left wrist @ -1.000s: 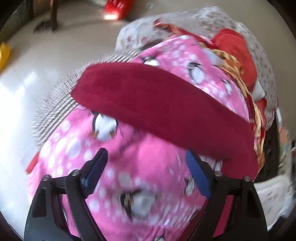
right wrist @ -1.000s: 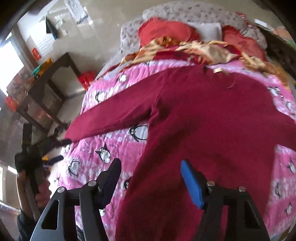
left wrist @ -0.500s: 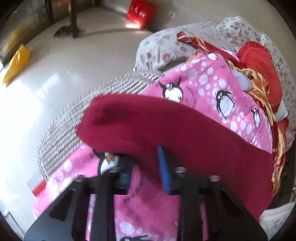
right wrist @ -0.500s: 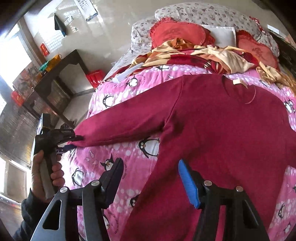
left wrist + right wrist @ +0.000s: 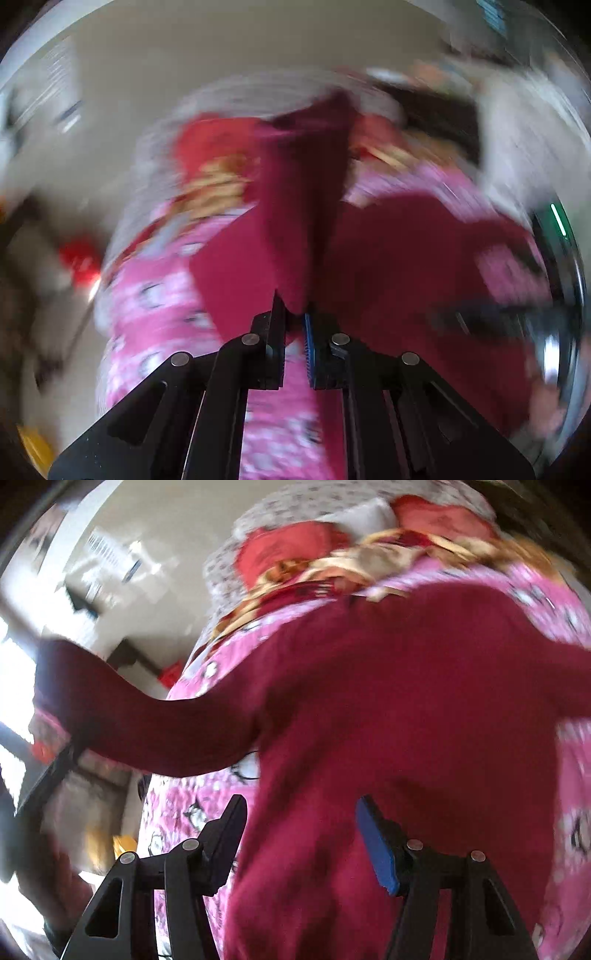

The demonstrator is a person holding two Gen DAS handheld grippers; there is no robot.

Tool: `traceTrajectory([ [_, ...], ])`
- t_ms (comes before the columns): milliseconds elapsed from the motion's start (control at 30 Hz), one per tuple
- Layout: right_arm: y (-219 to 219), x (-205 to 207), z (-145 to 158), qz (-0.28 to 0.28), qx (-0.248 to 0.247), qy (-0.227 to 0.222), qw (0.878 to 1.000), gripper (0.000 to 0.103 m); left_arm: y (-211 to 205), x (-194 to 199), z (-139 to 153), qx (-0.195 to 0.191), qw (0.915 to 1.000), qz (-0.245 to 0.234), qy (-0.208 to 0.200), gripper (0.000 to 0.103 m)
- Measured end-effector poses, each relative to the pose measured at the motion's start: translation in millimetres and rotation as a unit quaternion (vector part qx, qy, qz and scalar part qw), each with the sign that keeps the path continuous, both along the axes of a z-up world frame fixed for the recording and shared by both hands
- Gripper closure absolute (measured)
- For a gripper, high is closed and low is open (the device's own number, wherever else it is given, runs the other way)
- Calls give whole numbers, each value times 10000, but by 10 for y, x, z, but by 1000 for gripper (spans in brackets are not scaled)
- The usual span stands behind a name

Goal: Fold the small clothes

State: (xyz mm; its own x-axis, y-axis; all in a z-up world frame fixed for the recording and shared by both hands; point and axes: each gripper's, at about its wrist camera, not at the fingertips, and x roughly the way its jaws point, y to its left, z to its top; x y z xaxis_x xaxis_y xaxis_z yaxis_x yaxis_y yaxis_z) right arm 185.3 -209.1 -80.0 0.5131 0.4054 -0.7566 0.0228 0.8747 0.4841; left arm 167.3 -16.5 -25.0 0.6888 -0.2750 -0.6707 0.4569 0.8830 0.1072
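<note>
A dark red long-sleeved top (image 5: 406,701) lies spread on a pink penguin-print blanket (image 5: 177,805). My left gripper (image 5: 295,317) is shut on the cuff of the top's left sleeve (image 5: 303,206) and holds it lifted off the blanket; the view is blurred by motion. In the right wrist view the lifted sleeve (image 5: 147,731) stretches out to the left above the bed. My right gripper (image 5: 299,834) is open and empty, low over the top's lower body.
Red pillows (image 5: 291,550) and a gold-and-red cloth (image 5: 332,568) lie at the head of the bed. A dark table (image 5: 125,653) and a red box (image 5: 171,674) stand on the pale floor to the left.
My left gripper has shut on the sleeve cuff and lifted it, swinging it in over the top. My right gripper has come lower and closer to the top.
</note>
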Motion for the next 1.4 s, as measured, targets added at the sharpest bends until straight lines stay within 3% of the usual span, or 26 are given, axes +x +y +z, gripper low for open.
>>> traceTrajectory([
  [67, -257, -87, -91, -301, 194, 117, 9993, 43, -322, -111, -372, 195, 9973, -552, 434, 96],
  [233, -862, -229, -337, -902, 734, 429, 9923, 43, -585, -233, -1150, 237, 9794, -1065, 1698, 95],
  [300, -985, -272, -430, -931, 1025, 566, 9887, 43, -632, -387, -1198, 214, 9763, -1069, 1868, 90],
  [367, -1004, -295, -492, -795, 1087, 650, 9888, 43, -554, -486, -1179, -48, 9727, -1088, 2051, 80],
  [500, -938, -322, -666, -538, 1370, 890, 9851, 43, -310, -498, -1089, -399, 9677, -977, 2291, 79],
  [600, -834, -284, -728, -429, 1029, 1111, 9875, 42, -143, -305, -1120, -538, 9615, -558, 2638, 76],
  [667, -758, -305, -749, -219, 905, 1122, 9893, 44, -42, -233, -1124, -680, 9548, -267, 2880, 65],
  [733, -646, -326, -729, -117, 616, 1111, 9918, 62, 82, -33, -1151, -1136, 9423, -7, 3149, 62],
  [800, -578, -334, -726, -75, 367, 1132, 9929, 87, 173, 110, -1185, -1393, 9322, 188, 3335, 60],
  [833, -561, -338, -697, -55, 277, 1130, 9932, 94, 222, 163, -1195, -1416, 9292, 326, 3398, 60],
  [900, -589, -398, -500, -29, 294, 976, 9948, 98, 305, 222, -1130, -1419, 9300, 456, 3360, 60],
  [1033, -706, -720, 110, -119, 281, 323, 9990, 99, 353, 185, -955, -1472, 9404, 407, 3039, 54],
  [1100, -737, -824, 191, -149, 89, 294, 9994, 99, 381, 102, -961, -1438, 9400, 530, 3049, 51],
  [1200, -729, -844, -55, -201, -478, 556, 9971, 98, 474, 117, -1021, -1452, 9343, 661, 3188, 51],
  [1267, -751, -797, -361, -133, -508, 867, 9948, 98, 465, 114, -1021, -1452, 9337, 652, 3207, 51],
  [1333, -776, -754, -552, -195, -437, 1120, 9926, 98, 321, 100, -966, -1352, 9401, 609, 3069, 51],
  [1400, -860, -777, -483, -401, -223, 976, 9942, 95, 65, 42, -891, -1216, 9502, 538, 2819, 51],
])
